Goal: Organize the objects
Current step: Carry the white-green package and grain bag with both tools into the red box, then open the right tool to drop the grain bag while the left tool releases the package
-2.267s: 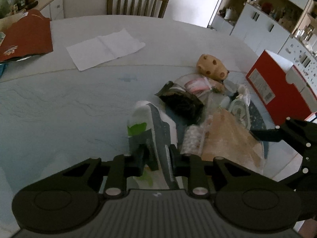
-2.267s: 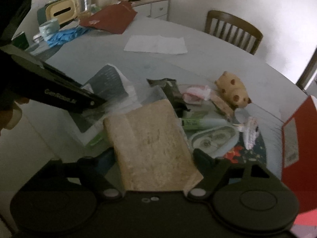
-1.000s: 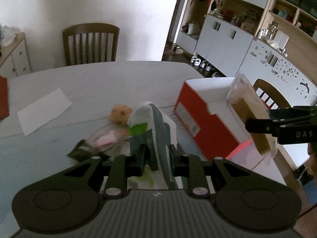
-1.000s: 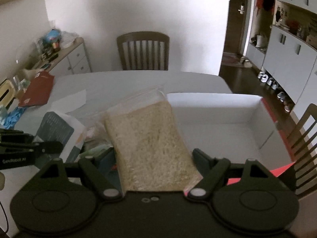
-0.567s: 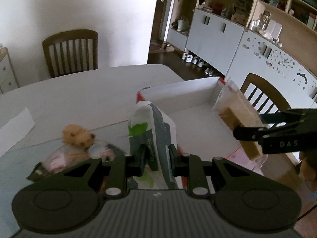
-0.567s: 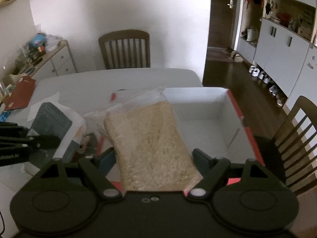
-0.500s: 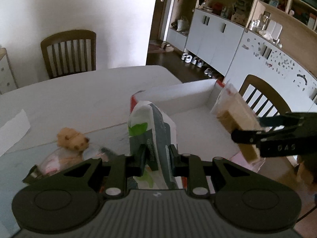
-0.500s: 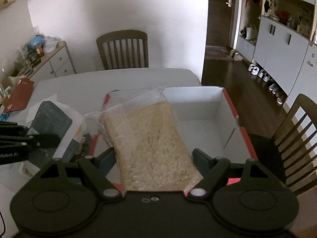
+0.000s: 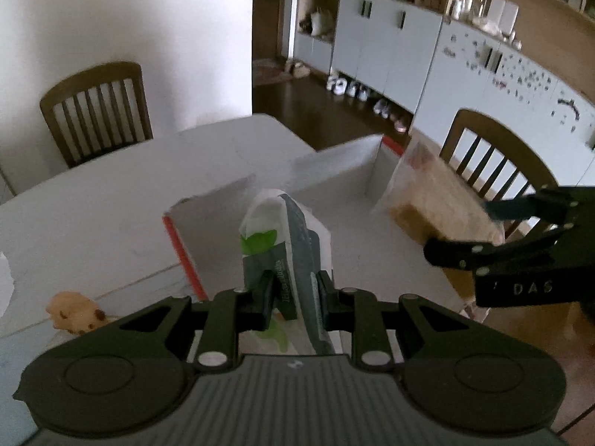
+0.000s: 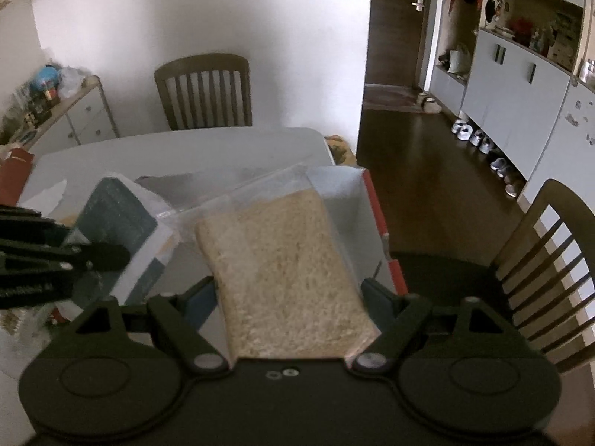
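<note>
A white, grey and green packet is pinched between the fingers of the left gripper, standing upright on its edge and rising beyond the fingertips. Directly ahead of and below those fingers the open box is seen, white inside with a red outer wall, resting on the worktop. To the left of the left fingers, on the worktop beside the box, a small tan plush toy is lying.

In the right wrist view, a clear bag of sliced bread is clamped between the fingers of the right gripper, lying flat and stretching forward past the fingertips, over the box. The same bag is seen from the left wrist view at the box's far right corner, to the right of the left fingers. The packet is seen to the left of the right fingers, held over the box's left part. A wooden chair is seen beyond the worktop, and another chair to the right of the right fingers.
</note>
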Demonstrator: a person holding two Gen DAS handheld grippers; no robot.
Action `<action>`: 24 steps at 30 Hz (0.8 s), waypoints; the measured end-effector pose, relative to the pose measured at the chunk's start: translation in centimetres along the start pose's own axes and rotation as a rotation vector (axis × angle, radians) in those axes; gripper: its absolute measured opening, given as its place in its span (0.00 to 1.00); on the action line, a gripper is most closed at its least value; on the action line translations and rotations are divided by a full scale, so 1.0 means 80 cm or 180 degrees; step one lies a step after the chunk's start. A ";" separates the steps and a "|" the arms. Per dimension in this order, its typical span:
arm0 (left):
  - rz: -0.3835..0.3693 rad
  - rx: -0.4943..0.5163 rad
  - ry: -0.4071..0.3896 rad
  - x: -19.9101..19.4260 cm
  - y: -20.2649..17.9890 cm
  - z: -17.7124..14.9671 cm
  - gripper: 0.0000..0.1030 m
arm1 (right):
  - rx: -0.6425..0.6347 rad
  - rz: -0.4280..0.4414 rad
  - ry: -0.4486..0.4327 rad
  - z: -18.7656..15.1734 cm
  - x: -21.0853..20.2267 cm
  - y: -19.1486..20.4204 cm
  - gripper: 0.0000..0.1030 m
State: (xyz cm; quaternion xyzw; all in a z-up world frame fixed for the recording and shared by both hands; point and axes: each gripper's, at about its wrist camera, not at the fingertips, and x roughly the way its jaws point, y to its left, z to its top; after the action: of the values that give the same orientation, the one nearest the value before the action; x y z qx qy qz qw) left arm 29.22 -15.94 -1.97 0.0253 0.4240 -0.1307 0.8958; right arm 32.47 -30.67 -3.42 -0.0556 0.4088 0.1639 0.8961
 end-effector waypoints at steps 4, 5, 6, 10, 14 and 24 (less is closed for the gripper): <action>-0.0019 0.0053 0.0136 0.029 -0.005 -0.003 0.22 | -0.0004 -0.0043 0.0071 -0.004 0.018 -0.004 0.79; -0.0007 0.0072 0.0176 0.036 -0.006 -0.004 0.22 | -0.0037 -0.0057 0.0089 -0.005 0.023 -0.003 0.78; -0.0002 0.0097 0.0210 0.043 -0.008 -0.004 0.22 | -0.0051 -0.0061 0.0119 -0.006 0.029 -0.003 0.77; 0.0066 0.0155 0.0373 0.069 -0.011 -0.005 0.22 | -0.0037 -0.0051 0.0237 -0.008 0.054 0.002 0.73; 0.0071 0.0202 0.0545 0.090 -0.010 -0.010 0.22 | -0.0033 -0.0020 0.0400 -0.012 0.080 0.002 0.60; 0.0004 0.0235 0.0806 0.118 -0.010 -0.016 0.22 | -0.0011 0.0080 0.0533 -0.025 0.097 -0.006 0.63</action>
State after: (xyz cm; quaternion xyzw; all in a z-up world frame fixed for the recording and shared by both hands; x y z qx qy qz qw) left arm 33.78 -18.50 -9.98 0.0748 0.5285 -0.1413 0.8337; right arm 35.93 -29.68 -10.60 -0.0655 0.4826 0.1705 0.8566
